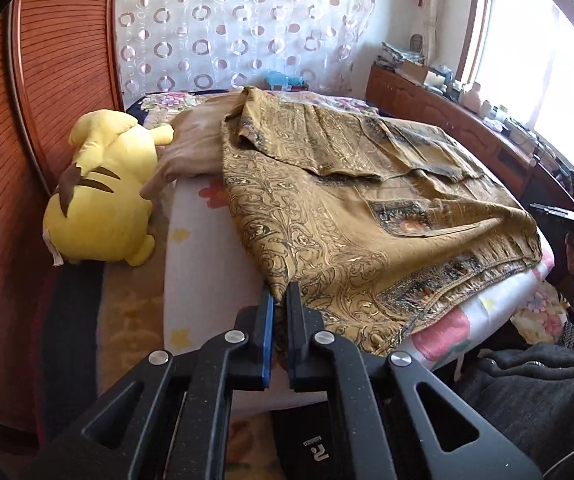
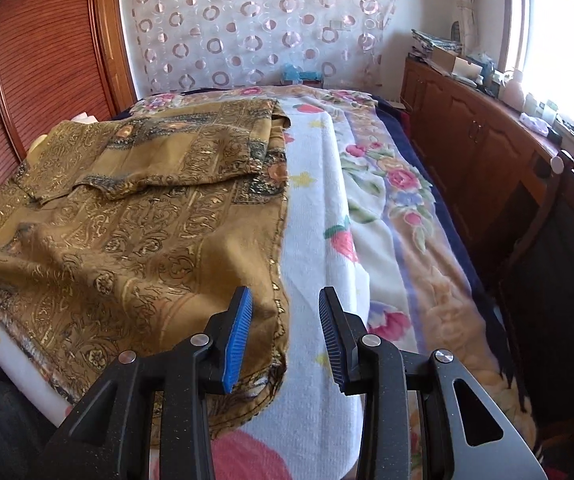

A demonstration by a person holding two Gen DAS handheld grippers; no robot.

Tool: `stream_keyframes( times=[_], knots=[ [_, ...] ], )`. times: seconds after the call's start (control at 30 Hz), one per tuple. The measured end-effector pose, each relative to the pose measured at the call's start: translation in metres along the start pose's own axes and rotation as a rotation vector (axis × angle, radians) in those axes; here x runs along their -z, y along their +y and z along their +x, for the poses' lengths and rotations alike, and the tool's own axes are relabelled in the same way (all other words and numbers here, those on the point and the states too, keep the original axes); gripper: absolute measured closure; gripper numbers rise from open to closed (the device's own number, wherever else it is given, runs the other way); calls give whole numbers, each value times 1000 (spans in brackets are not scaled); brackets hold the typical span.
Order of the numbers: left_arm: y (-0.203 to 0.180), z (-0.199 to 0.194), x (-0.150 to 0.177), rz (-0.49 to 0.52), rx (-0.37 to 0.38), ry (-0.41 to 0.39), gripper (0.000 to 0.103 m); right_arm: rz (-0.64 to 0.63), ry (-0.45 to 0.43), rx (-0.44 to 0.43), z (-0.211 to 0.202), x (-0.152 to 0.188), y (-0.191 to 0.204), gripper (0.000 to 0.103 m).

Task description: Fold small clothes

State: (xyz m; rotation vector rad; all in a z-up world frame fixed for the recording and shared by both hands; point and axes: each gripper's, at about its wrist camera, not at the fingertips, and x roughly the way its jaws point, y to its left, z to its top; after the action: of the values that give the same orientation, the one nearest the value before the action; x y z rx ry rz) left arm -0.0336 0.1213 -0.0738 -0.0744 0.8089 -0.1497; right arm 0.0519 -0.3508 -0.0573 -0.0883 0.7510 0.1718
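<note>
- left gripper (image 1: 281, 294) pinched closed on near corner of gold patterned garment (image 1: 351, 216), low at 6 o'clock
- right gripper (image 2: 286, 312) jaws apart, over garment (image 2: 127, 232) edge
- garment spread on white towel (image 2: 319, 216); yellow plush (image 1: 103, 196) at 9 o'clock

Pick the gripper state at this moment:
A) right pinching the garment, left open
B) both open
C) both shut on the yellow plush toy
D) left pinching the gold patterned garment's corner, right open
D: the left gripper has its blue pads nearly together on the near corner of the gold patterned garment, while the right gripper stands wide open over the garment's right hem.
</note>
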Motion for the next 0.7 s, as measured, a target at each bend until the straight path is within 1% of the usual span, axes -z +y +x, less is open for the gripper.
stream_keyframes(
  times=[0.07,0.13,0.2,0.23,0.27,0.3,0.33,0.37,0.4,0.47,0.53,0.7],
  knots=[
    [-1,3,-1,3,-21,-2,92,-6,-9,-6,-1,-2,3,67],
    [-3,6,-5,0,-14,-16,79,-20,-15,-10,-2,-4,7,67],
    [-7,7,-7,2,-7,-33,72,-37,-18,-6,-4,-4,11,67],
    [-7,7,-6,4,-2,-39,63,-45,-19,-5,-6,-3,13,67],
    [-9,8,-8,5,5,-49,61,-49,-22,-2,-8,-1,13,67],
    [-11,8,-10,4,12,-55,56,-50,-24,0,-10,1,13,67],
    [-12,9,-12,1,21,-62,41,-48,-26,1,-12,3,13,67],
    [-14,9,-13,1,21,-71,36,-41,-28,0,-14,7,13,67],
    [-15,9,-15,4,15,-85,28,-33,-28,-2,-16,10,12,67],
    [-18,8,-18,1,8,-113,26,-19,-30,-3,-21,17,12,67],
    [-21,9,-21,-9,23,-123,26,-10,-20,-1,-23,26,12,67],
    [-28,16,-22,-3,28,-122,26,7,19,11,-21,43,9,67]
  ],
)
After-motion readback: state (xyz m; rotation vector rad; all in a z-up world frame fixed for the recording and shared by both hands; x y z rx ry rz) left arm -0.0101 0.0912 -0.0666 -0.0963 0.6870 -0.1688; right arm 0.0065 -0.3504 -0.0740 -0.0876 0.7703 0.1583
